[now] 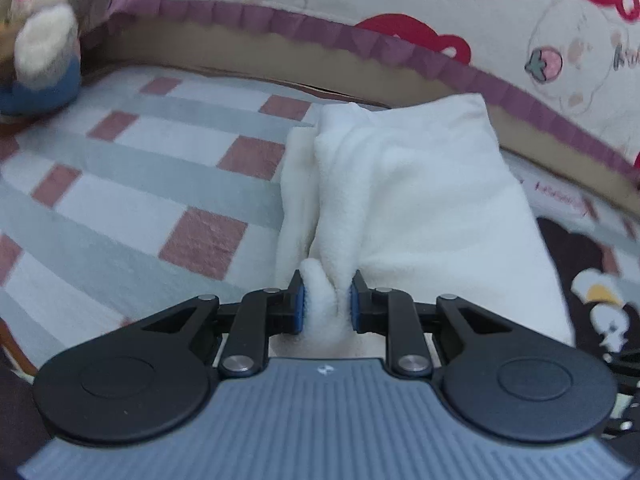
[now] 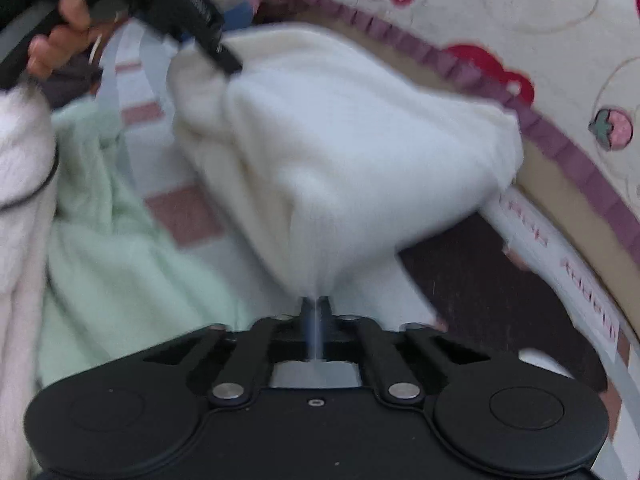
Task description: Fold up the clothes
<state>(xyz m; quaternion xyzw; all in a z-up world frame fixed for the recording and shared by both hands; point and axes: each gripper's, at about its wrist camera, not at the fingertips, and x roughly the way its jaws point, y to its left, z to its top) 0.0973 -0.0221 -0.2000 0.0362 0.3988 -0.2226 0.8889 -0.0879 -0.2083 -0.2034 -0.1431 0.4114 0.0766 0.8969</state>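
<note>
A white fleece garment [image 1: 420,200] lies bunched on the checked bed sheet [image 1: 140,200]. My left gripper [image 1: 326,304] is shut on a thick fold at its near edge, and the blue pads press into the fleece on both sides. In the right wrist view the same garment [image 2: 340,152] hangs lifted and blurred. My right gripper [image 2: 316,312] is shut on a thin edge at its lower corner, with the jaws almost touching. The left gripper [image 2: 230,66], held by a hand [image 2: 60,40], grips the garment's far left corner.
A plush rabbit [image 1: 44,40] sits at the far left of the bed. A cushioned headboard with a purple ruffle [image 1: 360,36] runs along the back. A pale green garment [image 2: 112,240] and a pinkish-white one [image 2: 20,180] lie at the left. A dark brown blanket patch [image 2: 480,280] is at the right.
</note>
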